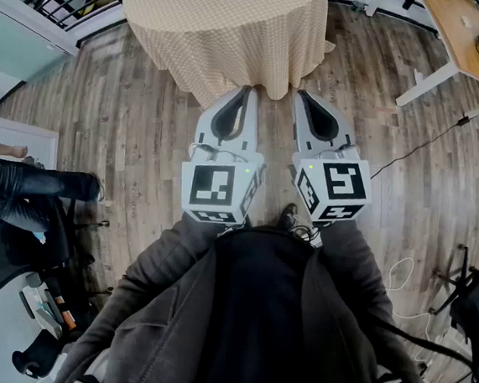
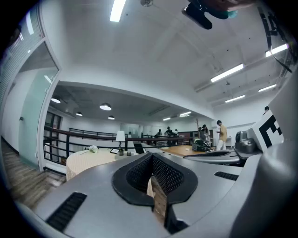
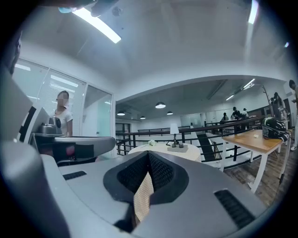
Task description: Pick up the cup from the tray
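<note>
- The left claw (image 1: 242, 94) and right claw (image 1: 305, 100) are both pointing level, clenched on nothing, likely because the reach has not started.
- The cup (image 3: 173, 145) is sitting on the tray (image 3: 179, 149), back from the worktop's (image 1: 222, 25) near edge and well apart from both claws.

The tray (image 3: 179, 149) is lying flat on the round worktop (image 3: 153, 149), which is wearing a cream cloth. It is sitting far off and small in the right gripper view, and is looking pale grey, low and rectangular. A cup (image 3: 173, 145), small and dark, is standing upright on it. A second cup (image 3: 180, 145) is standing just beside the first, slightly apart from it. In the left gripper view both cups are again showing upright on the tray. Finer detail is too small to tell.
</note>
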### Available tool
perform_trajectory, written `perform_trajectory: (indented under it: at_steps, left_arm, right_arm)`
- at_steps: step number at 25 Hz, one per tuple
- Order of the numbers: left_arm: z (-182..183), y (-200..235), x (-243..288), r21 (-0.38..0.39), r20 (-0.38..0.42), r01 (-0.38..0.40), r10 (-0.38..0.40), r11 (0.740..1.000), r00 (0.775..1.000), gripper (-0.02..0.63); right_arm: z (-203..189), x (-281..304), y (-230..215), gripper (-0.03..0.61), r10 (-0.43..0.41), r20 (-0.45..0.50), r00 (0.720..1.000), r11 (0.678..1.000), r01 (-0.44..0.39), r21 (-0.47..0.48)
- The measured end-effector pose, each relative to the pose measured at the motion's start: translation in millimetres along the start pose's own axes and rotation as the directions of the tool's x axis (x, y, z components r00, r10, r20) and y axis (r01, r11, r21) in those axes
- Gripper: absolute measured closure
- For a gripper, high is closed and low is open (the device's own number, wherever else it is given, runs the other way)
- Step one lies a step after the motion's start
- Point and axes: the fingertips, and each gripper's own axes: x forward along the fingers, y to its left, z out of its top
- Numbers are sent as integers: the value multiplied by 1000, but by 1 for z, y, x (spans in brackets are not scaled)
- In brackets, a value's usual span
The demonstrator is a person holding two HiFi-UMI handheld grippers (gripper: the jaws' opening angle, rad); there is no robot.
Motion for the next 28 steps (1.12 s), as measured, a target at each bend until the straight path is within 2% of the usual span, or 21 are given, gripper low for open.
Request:
perform_trajectory:
  at_steps: [9, 13, 19, 22, 28]
  left_arm:
    - [-7, -16, 17, 14, -10, 0, 0, 1000, 1000, 609]
    - [-21, -35, 21, 7, -46, 1, -1, 1000, 999, 609]
    - [-18, -60, 29, 11, -64, -32, 33, 999, 997, 609]
    - [-21, -61, 30, 22, -89, -47, 49, 999, 995, 609]
    - [-18, -60, 45, 48, -87, -20, 24, 999, 996, 609]
  right_arm:
    - [-7, 0, -22, 571, 5, 6, 1000, 1000, -5, 20]
    - [-20, -8, -29, 571, 43, -13, 999, 998, -42, 50]
    - [-15, -24, -54, 571, 64, 8, 998, 995, -64, 72]
    - [-20, -24, -67, 571, 53, 8, 999, 994, -54, 95]
    - [-19, -11, -79, 571, 24, 20, 999, 993, -26, 113]
